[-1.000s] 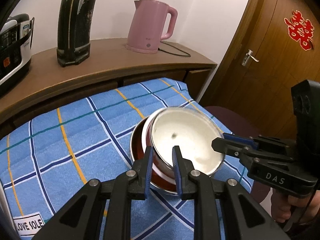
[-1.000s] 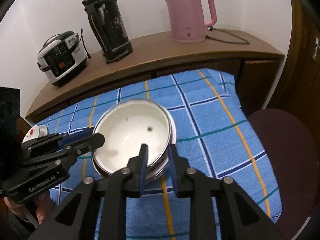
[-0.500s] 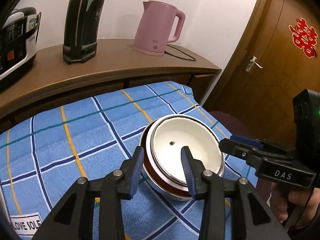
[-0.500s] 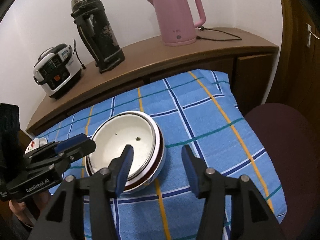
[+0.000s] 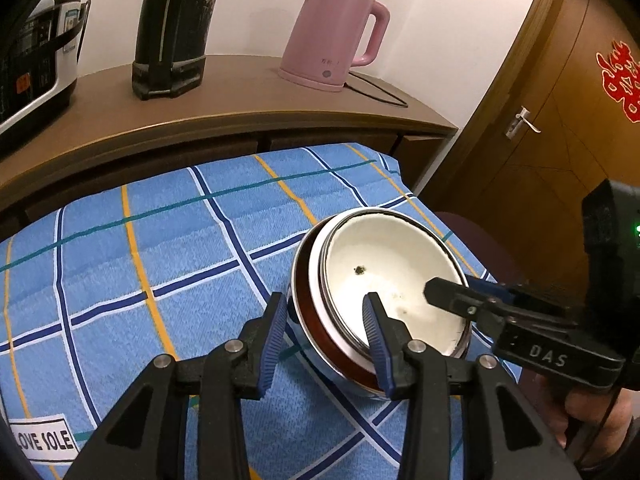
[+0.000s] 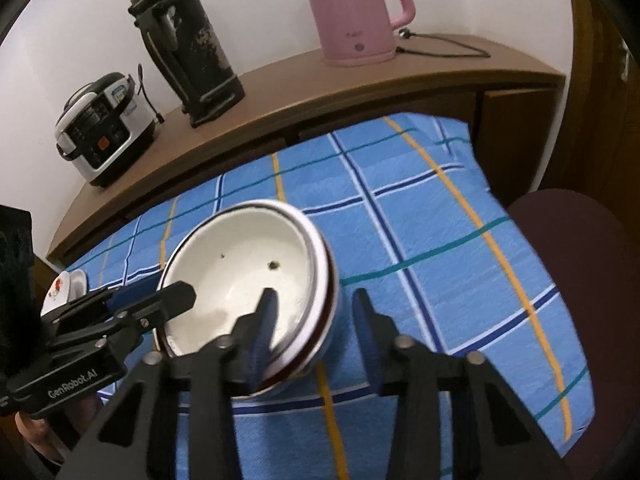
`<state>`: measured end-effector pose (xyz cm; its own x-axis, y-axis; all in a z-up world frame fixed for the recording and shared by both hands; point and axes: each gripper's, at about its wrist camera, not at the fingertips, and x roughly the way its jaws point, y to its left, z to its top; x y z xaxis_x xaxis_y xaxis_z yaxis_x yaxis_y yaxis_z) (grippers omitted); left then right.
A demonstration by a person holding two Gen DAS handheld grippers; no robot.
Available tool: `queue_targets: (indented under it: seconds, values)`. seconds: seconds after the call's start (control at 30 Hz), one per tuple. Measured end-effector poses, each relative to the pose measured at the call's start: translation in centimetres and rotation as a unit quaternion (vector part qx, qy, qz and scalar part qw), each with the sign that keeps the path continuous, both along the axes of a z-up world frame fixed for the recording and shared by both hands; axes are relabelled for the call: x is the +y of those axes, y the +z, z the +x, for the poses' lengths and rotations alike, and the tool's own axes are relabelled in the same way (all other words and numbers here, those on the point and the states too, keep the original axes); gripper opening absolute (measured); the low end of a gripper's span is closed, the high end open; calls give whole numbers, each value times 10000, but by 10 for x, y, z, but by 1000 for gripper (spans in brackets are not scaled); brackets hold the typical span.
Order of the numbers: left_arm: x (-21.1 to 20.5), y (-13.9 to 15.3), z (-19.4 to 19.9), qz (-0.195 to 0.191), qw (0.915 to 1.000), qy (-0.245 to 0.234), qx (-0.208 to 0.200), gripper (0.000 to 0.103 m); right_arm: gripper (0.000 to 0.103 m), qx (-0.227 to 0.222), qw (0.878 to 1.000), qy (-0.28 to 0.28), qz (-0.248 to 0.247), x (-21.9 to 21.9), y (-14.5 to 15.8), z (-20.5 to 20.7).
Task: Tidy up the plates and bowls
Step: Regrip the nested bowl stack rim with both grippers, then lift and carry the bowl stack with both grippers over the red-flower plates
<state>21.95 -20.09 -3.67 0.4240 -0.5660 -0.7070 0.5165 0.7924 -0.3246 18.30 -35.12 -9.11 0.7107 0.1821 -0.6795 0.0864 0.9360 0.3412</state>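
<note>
A white enamel bowl [image 5: 392,276] sits nested in a brown-banded outer bowl [image 5: 308,312] on the blue checked cloth [image 5: 160,240]. My left gripper [image 5: 326,320] straddles the stack's near rim, one blue pad outside the wall and one inside the white bowl, with gaps on both sides. In the right wrist view the white bowl [image 6: 240,276] and outer bowl [image 6: 320,336] are seen from the opposite side. My right gripper [image 6: 314,312] straddles that rim too; its jaws are closing, pads not touching. Each gripper shows in the other's view: right gripper [image 5: 460,292], left gripper [image 6: 160,298].
Behind the cloth, a wooden counter [image 5: 240,92] carries a pink kettle [image 5: 334,36], a black flask [image 5: 176,28] and a rice cooker [image 5: 36,60]. A wooden door [image 5: 560,140] stands right. A dark red stool [image 6: 580,280] adjoins the cloth's right edge. A small patterned dish [image 6: 64,288] lies far left.
Both grippers were shut on the white bowl's rim, holding it tilted. They let go and it settled into the outer bowl. The right jaws have since narrowed again.
</note>
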Motion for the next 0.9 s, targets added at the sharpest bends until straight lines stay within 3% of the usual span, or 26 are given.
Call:
queue_targets:
  seconds: [0.37, 0.5, 0.6, 0.73, 0.9]
  values:
    - [1, -1, 2, 65, 10000, 40, -27, 43, 30, 41, 10000, -16, 7, 0, 0, 6]
    - [1, -4, 3, -53, 9999, 21, 123, 43, 30, 106, 9999, 7, 4, 1, -3, 9]
    - [0, -11, 5, -197, 9988, -58, 455, 50, 29, 172, 9998, 34, 47, 2, -8, 13]
    - [-3, -7, -4, 6, 9998, 74, 198, 45, 27, 130, 9998, -19, 117, 2, -7, 9]
    - [2, -5, -1, -31, 9995, 114, 309, 36, 26, 108, 9999, 12, 79, 2, 0, 4]
